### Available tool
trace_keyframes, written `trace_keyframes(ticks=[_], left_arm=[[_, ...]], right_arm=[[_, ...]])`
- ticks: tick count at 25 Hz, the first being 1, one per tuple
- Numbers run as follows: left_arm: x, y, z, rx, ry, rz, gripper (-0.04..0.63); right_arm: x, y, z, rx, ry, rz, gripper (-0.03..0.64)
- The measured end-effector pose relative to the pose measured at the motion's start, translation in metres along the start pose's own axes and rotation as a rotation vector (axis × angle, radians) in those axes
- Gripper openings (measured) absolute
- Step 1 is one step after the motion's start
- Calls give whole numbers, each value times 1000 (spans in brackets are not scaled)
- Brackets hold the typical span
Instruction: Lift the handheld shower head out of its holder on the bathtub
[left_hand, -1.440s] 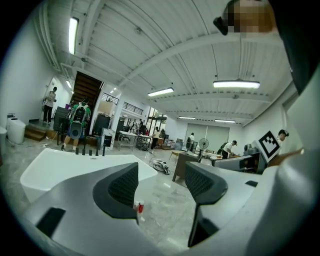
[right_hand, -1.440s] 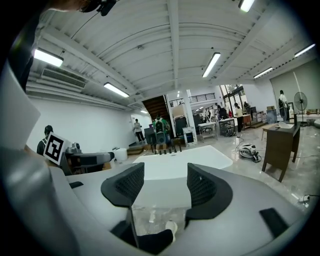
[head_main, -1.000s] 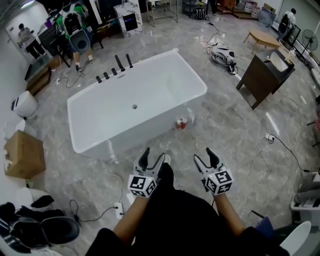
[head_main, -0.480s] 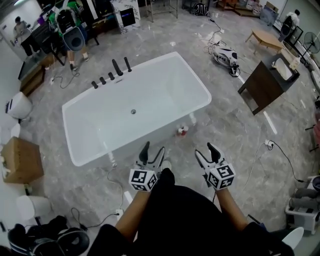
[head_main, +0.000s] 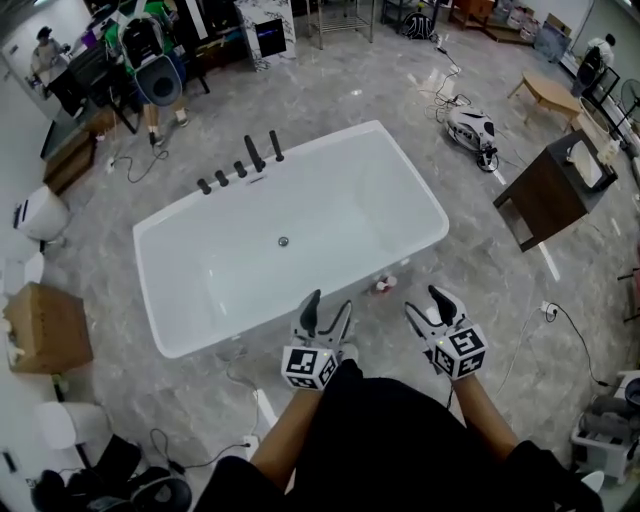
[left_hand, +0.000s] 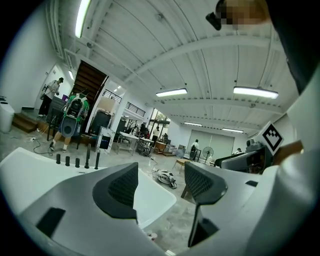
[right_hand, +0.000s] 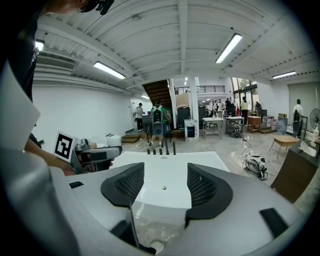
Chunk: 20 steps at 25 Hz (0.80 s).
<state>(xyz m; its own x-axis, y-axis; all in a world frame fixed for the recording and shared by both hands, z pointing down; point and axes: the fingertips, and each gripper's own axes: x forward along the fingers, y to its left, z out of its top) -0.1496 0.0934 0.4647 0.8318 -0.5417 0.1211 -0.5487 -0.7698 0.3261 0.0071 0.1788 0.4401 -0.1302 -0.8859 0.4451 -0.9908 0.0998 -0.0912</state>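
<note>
white bathtub (head_main: 330, 215), black fittings (head_main: 245, 162) on far rim, left gripper (head_main: 328, 304) and right gripper (head_main: 425, 303) near front

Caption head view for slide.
Left hand-held gripper and right hand-held gripper, both open, face the white bathtub and its black fixtures.

The bathtub (head_main: 340, 210) lies at frame centre on the floor. A row of tap fittings (head_main: 240, 165) stands on its far rim, and the drain (head_main: 283, 241) is in its base. A cardboard box (head_main: 45, 328) sits at the left edge and a cabinet (head_main: 550, 195) at the right. Small containers (head_main: 385, 286) stand on the floor at the tub's near rim, between the left tool (head_main: 328, 303) and the right tool (head_main: 425, 305).
</note>
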Motion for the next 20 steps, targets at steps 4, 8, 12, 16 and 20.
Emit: trace_keyframes(ticks=[4, 8, 12, 16, 20], left_arm=[[14, 29, 4, -6, -2, -4, 268], [34, 56, 3, -14, 4, 6, 268], [40, 59, 2, -3, 15, 6, 268], [46, 58, -3, -20, 22, 13, 268], [56, 53, -4, -39, 19, 39, 268]], right_arm=[[31, 12, 8, -22, 41, 44, 236], [50, 3, 20, -95, 33, 8, 235], [46, -20, 30, -137, 8, -80, 235], [46, -41, 28, -95, 4, -93, 235], [54, -66, 29, -53, -3, -85, 235]])
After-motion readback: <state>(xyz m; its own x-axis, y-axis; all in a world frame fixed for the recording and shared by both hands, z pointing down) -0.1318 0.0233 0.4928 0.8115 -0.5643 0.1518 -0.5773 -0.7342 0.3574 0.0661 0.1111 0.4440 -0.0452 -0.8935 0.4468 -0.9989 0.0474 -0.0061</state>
